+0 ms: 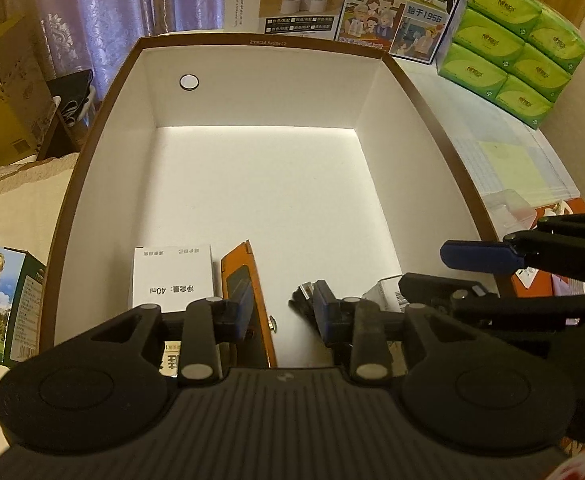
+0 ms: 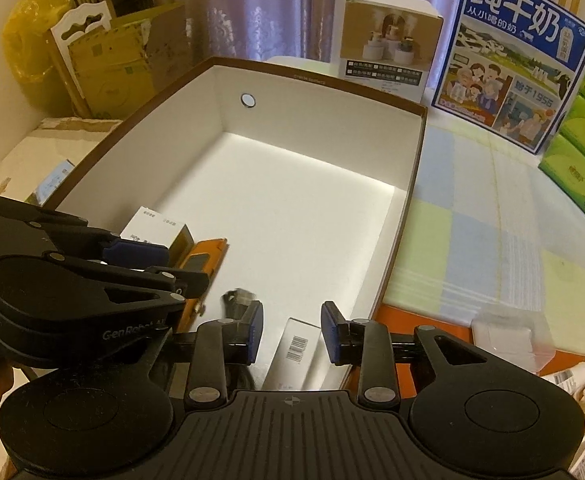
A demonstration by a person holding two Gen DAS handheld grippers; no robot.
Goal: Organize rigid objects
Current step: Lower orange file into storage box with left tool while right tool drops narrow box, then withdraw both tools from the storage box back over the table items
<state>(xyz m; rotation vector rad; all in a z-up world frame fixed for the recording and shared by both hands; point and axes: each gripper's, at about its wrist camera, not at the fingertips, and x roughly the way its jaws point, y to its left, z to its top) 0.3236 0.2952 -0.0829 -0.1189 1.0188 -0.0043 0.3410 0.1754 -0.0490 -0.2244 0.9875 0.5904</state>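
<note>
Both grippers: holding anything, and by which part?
Nothing held. Left gripper and right gripper are open over the box, fingers gripping nothing.

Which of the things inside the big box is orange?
The flat orange case, standing on its edge between the white 40ml carton and the barcode box, both white.

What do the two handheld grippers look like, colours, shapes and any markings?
Both are matte black plastic. The left gripper and right gripper each have a ribbed body, two round discs at the sides, linkage arms with silver rivets, and dark blue finger pads. The left one carries white "GenRobot" lettering. No cables or sleeves are visible.
</note>
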